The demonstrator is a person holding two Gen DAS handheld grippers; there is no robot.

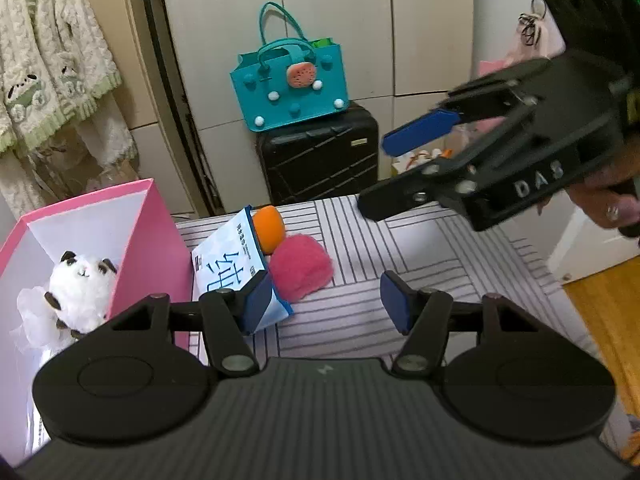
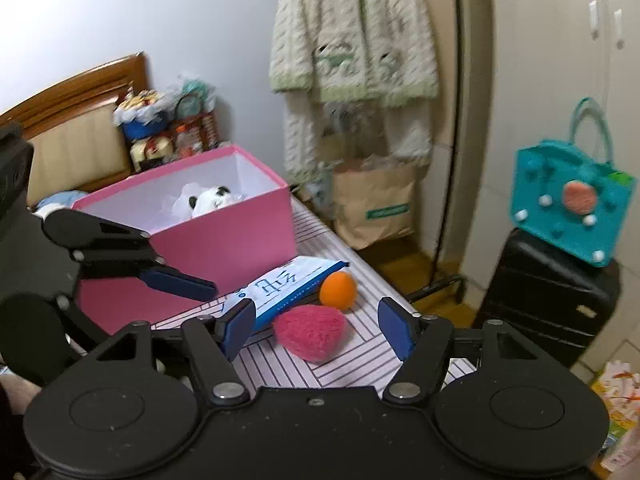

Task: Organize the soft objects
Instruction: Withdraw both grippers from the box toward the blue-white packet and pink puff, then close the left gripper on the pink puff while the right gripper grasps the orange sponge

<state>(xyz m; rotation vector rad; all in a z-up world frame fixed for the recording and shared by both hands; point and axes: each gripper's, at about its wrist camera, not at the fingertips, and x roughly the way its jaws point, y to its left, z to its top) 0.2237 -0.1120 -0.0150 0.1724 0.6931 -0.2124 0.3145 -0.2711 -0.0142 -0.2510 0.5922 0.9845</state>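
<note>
Left fingers (image 1: 320,300) parted and empty, pink plush (image 1: 301,266) just beyond them, right fingers (image 2: 318,330) likewise spread, holding nothing

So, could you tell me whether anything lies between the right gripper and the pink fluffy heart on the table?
Nothing visible does. The right gripper is open and empty, and the pink fluffy heart lies in plain sight between its fingers. The tissue pack and orange ball lie just behind it, beyond the approach.

A home bedroom: wooden headboard (image 2: 76,92), hanging knitted cardigan (image 2: 352,32), suitcase (image 1: 320,156).
</note>
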